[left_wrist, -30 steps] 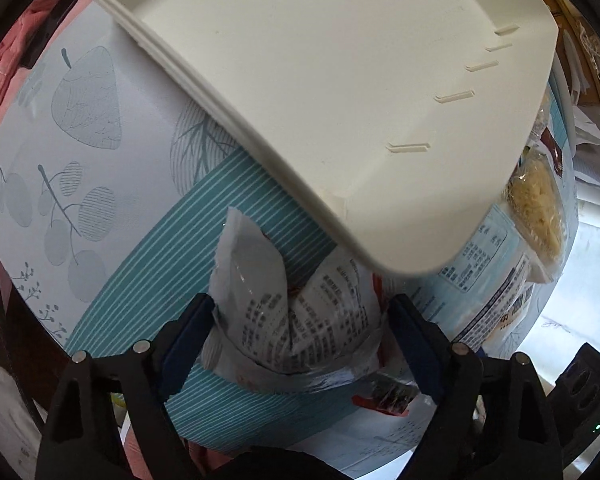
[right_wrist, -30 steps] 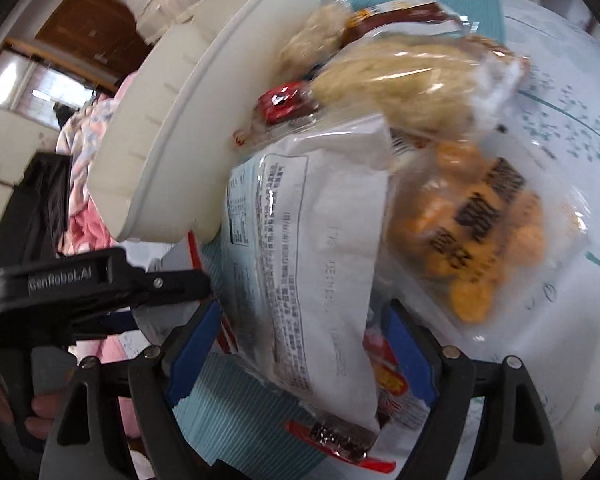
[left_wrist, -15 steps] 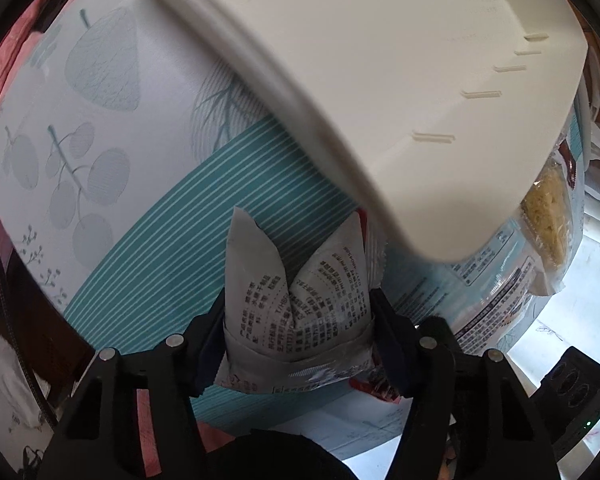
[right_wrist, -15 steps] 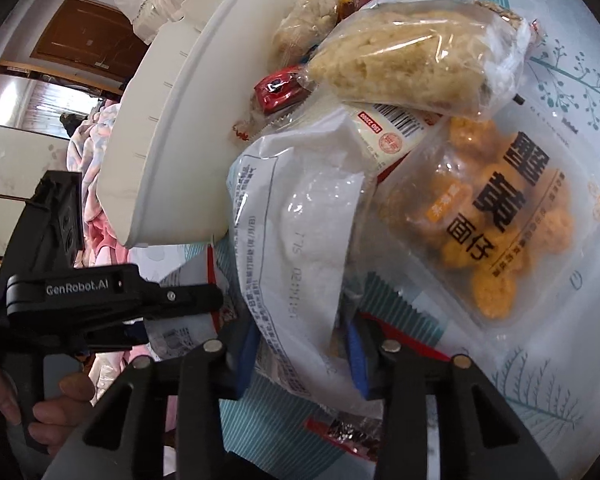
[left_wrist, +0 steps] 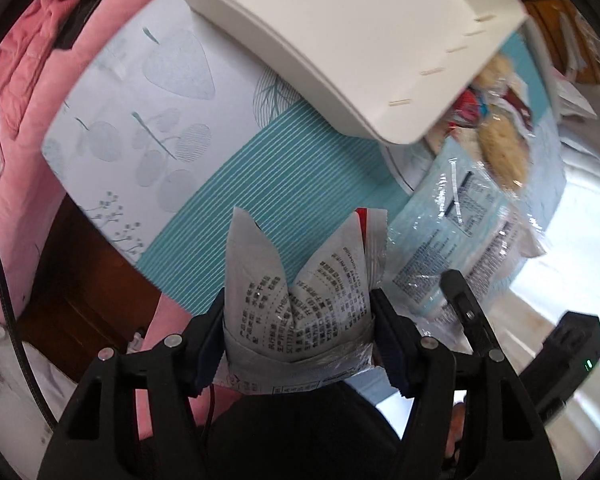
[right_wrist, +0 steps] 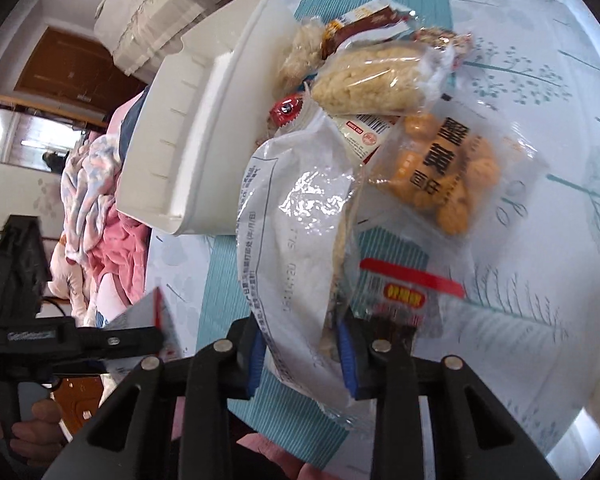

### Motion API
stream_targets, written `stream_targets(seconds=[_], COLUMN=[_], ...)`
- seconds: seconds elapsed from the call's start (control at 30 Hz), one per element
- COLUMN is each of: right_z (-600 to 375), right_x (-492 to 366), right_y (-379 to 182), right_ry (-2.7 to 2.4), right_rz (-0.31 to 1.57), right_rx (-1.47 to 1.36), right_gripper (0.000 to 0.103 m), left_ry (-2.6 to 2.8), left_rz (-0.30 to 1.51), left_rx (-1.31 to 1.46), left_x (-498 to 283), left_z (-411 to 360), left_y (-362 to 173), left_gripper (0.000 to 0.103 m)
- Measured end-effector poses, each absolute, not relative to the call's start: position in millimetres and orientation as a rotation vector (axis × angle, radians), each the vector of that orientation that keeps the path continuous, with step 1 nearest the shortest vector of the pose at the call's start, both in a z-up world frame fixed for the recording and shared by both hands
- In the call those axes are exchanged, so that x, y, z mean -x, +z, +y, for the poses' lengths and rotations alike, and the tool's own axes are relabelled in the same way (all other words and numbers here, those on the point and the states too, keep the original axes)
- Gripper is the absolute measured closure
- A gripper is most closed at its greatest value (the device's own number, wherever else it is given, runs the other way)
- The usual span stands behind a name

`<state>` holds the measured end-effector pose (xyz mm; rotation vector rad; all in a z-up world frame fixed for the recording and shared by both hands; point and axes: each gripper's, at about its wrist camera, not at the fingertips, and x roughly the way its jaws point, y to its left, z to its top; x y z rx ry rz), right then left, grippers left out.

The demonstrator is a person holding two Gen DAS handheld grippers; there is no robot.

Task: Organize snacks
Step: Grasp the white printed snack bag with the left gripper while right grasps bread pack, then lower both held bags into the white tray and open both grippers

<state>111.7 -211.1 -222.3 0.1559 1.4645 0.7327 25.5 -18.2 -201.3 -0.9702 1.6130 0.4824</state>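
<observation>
Snack-sorting at a table (right_wrist: pixel 540 92) covered in teal-and-white leaf-print cloth. Left gripper (left_wrist: pixel 298 340) clenched on a grey foil snack packet (left_wrist: pixel 296 300), its printed back folded into two peaks, held over the table's near edge. Right gripper (right_wrist: pixel 302 348) clamped on a large white-and-clear snack bag (right_wrist: pixel 296 248) lying on the cloth. Beside it, a clear pack of orange puffs (right_wrist: pixel 440 168), a pale crispy-noodle pack (right_wrist: pixel 372 76) and a small red-wrapped sweet (right_wrist: pixel 286 109), all heaped against a white plastic bin (right_wrist: pixel 188 132). Pink bedding (left_wrist: pixel 24 80) beyond the table.
</observation>
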Motion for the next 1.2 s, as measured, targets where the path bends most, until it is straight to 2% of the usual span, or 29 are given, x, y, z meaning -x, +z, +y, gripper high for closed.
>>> stream_targets(seconds=[0.2,0.5,0.87,1.2], right_z=[-210.8,-205.6,-163.9,-109.0], right_x=[-91.0,-71.9,-49.1,-43.3], right_y=[-205.1,-174.4,-136.9,-117.7], right_ry=[0.689,0.553,0.403,0.393], right_rz=[1.449,1.368,1.218,1.101], right_rx=[-0.206,-0.329,-0.467,-0.537], right_gripper=[0.072,0.072,0.072,0.072], left_ry=[0.372,0.158,-0.022,-0.087], left_rz=[1.584,1.547,1.483,1.335], left_rx=[0.861,0.696,0.491,0.322], left_x=[-1.5,-16.8,-34.7,-62.8], left_z=[-11.0,11.3,57.0,104.2], left_y=[-145.5,-93.5,-62.9,-53.1], left_gripper=[0.038,0.037,0.037,0.037])
